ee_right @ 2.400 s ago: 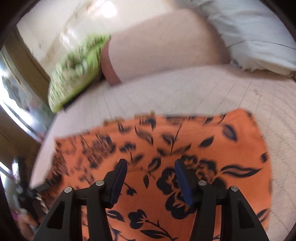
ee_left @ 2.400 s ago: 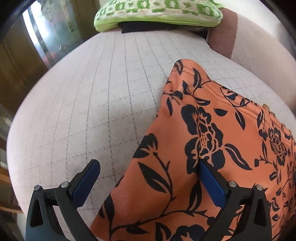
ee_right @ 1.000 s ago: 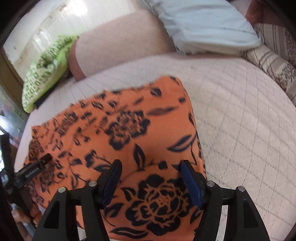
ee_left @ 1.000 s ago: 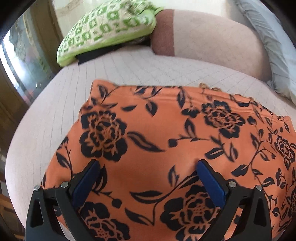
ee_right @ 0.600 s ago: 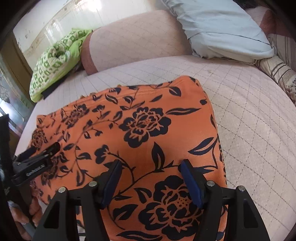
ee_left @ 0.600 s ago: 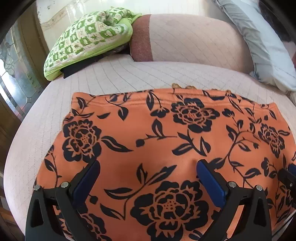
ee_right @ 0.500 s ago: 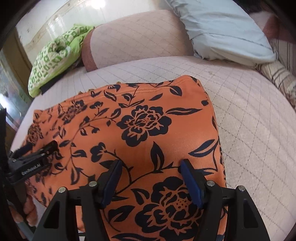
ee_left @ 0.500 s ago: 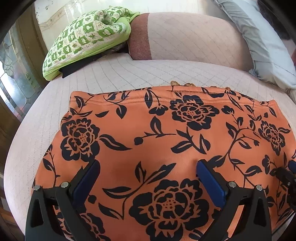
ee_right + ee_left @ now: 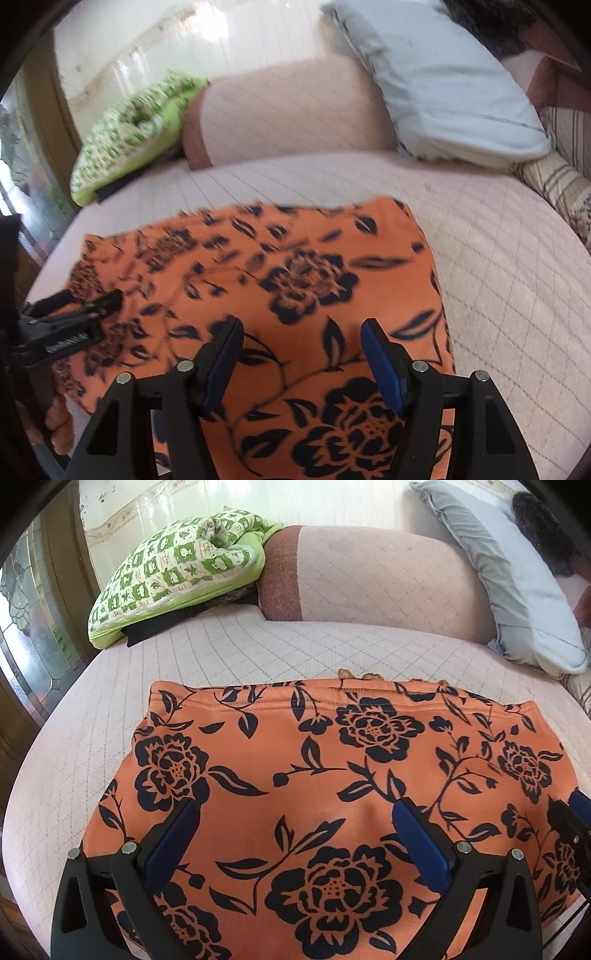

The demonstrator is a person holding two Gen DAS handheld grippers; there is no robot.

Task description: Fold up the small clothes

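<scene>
An orange garment with black flowers [image 9: 332, 760] lies flat on the pink quilted seat [image 9: 229, 653], its hemmed edge on the far side. It also shows in the right wrist view [image 9: 280, 288]. My left gripper [image 9: 295, 834] is open, empty, and hovers over the garment's near half. My right gripper [image 9: 301, 343] is open, empty, and hovers over the garment's near right part. The left gripper also shows at the left edge of the right wrist view [image 9: 66, 314]. A tip of the right gripper shows at the right edge of the left wrist view [image 9: 572, 823].
A green and white checked cushion [image 9: 177, 572] lies at the back left. A pink bolster [image 9: 369, 579] runs along the back. A pale blue pillow [image 9: 517, 576] leans at the back right. A striped cushion [image 9: 557, 184] sits far right. The seat's edge curves down at left.
Both grippers have drawn back and swung square to the garment, which now lies spread flat. Both stay open and empty.
</scene>
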